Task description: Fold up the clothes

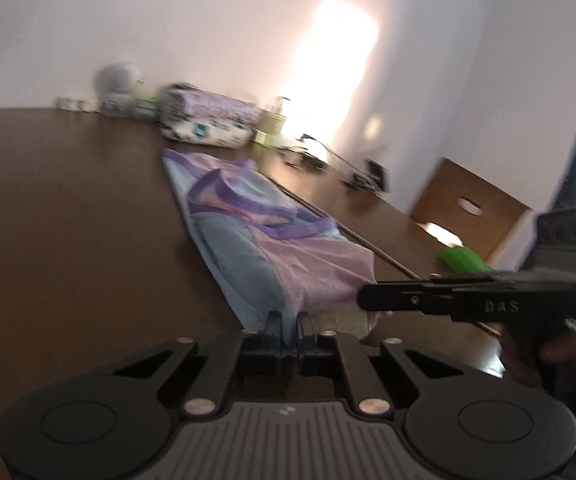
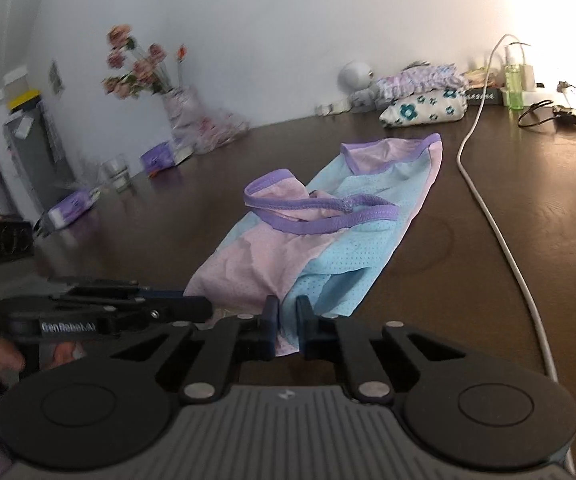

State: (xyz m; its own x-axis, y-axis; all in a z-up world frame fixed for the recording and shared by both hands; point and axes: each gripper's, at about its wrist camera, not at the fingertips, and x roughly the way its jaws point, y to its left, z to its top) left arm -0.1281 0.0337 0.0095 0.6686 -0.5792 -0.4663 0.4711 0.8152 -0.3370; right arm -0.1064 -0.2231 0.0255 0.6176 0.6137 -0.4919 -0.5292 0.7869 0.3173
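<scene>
The long top stretches away from both grippers, left gripper and right gripper, fingers clamped on its near hem.

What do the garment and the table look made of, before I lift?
Garment: thin pink and blue mesh knit, probably synthetic; tiny perforations show, with purple ribbed trim. It lies limp and matte.
Table: dark brown wood or wood-look veneer, semi-gloss; faint grain and window glare show on it.

Home, prob. living/dining rm. Dark wood table w/ flower vase, folded laundry, lotion bottle. Wood chair by wall.
</scene>
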